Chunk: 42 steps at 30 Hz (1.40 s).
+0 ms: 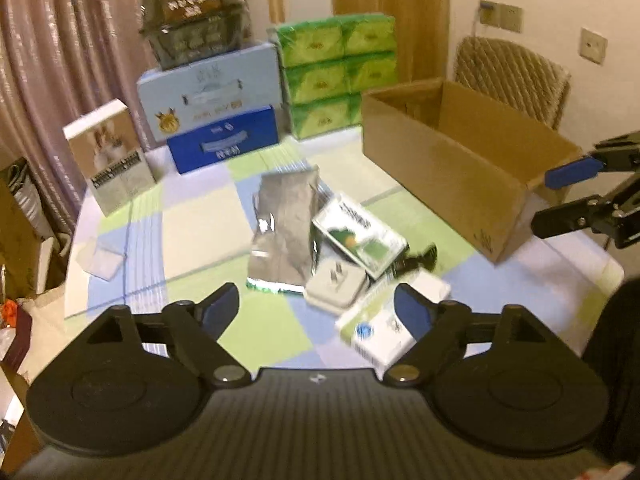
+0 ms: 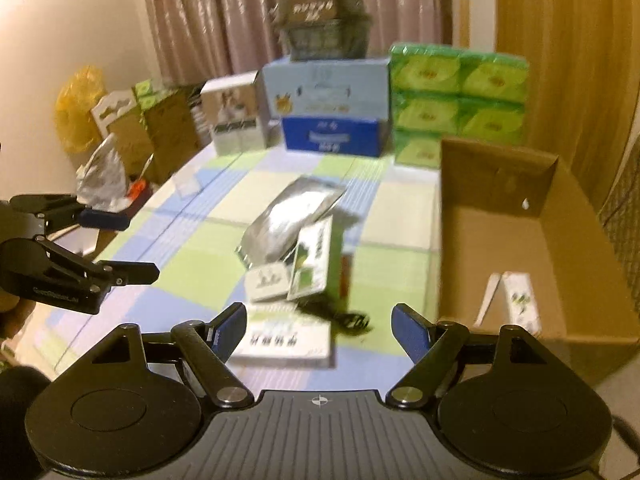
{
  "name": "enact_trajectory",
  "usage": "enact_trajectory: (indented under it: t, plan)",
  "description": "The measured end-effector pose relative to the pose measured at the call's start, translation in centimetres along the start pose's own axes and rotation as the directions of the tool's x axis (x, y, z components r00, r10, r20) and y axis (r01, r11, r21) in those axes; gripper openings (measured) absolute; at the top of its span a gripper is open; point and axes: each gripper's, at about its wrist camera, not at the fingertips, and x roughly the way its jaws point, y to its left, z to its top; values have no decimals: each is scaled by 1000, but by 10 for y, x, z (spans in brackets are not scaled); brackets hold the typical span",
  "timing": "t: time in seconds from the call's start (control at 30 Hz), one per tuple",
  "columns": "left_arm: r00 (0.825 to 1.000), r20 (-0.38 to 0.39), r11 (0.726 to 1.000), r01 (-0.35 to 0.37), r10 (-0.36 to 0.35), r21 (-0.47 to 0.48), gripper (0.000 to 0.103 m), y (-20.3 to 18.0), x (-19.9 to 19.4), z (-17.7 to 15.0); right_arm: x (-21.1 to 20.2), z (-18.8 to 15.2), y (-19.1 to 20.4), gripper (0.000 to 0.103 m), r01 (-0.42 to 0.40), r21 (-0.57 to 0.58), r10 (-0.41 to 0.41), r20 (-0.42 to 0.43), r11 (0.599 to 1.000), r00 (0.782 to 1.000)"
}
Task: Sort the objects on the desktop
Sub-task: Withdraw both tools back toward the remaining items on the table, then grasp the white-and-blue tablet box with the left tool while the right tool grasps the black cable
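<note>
A pile lies mid-table: a silver foil pouch (image 1: 282, 226) (image 2: 288, 218), a green-and-white box (image 1: 358, 236) (image 2: 312, 260), a white charger plug (image 1: 336, 286) (image 2: 267, 282), a white box (image 1: 384, 326) (image 2: 286, 338) and a dark object (image 1: 416, 262) (image 2: 340, 314). An open cardboard box (image 1: 452, 168) (image 2: 452, 216) stands right; a small white box (image 2: 520, 304) lies inside. My left gripper (image 1: 316, 308) is open and empty, just short of the pile. My right gripper (image 2: 318, 326) is open and empty over the white box. Each also shows in the other's view: the right gripper (image 1: 560, 198), the left gripper (image 2: 128, 244).
Stacked at the table's back are a photo box (image 1: 110, 156), a light blue box (image 1: 208, 90), a dark blue box (image 1: 224, 140), a dark basket (image 1: 192, 20) and green tissue packs (image 1: 336, 74). A clear packet (image 1: 100, 260) lies left. A wicker chair (image 1: 512, 74) stands behind.
</note>
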Motion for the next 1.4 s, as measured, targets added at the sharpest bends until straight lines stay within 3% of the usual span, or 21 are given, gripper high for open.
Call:
enact_trajectory:
  t: [0.23,0.37,0.53,0.93,1.33,1.4]
  plan:
    - [993,-84,987,97,-87,124,85,-15,24,-30,28,-28,11,77,-10,-26,8,-71,1000,997]
    - [980,-106,971,183,-169,153,85,-22,41,-35,44,-37,13,77,-17,-65,11,-104,998,995]
    - [968,-144,950,234,-207,208,85,-28,69,-37,65,-41,11,77,-26,-95,12,-141,995,990]
    - [947,-217,905,297,-237,306,85,-28,125,-40,108,-37,14,77,-73,-189,30,-224,979,974]
    - [926,-250,871,358,-284,337,84,-26,152,-37,141,-26,8,77,-122,-333,26,-279,935,960]
    - [923,-254,868,364,-289,338,80,-26,154,-36,145,-23,6,76,-121,-351,19,-281,928,960]
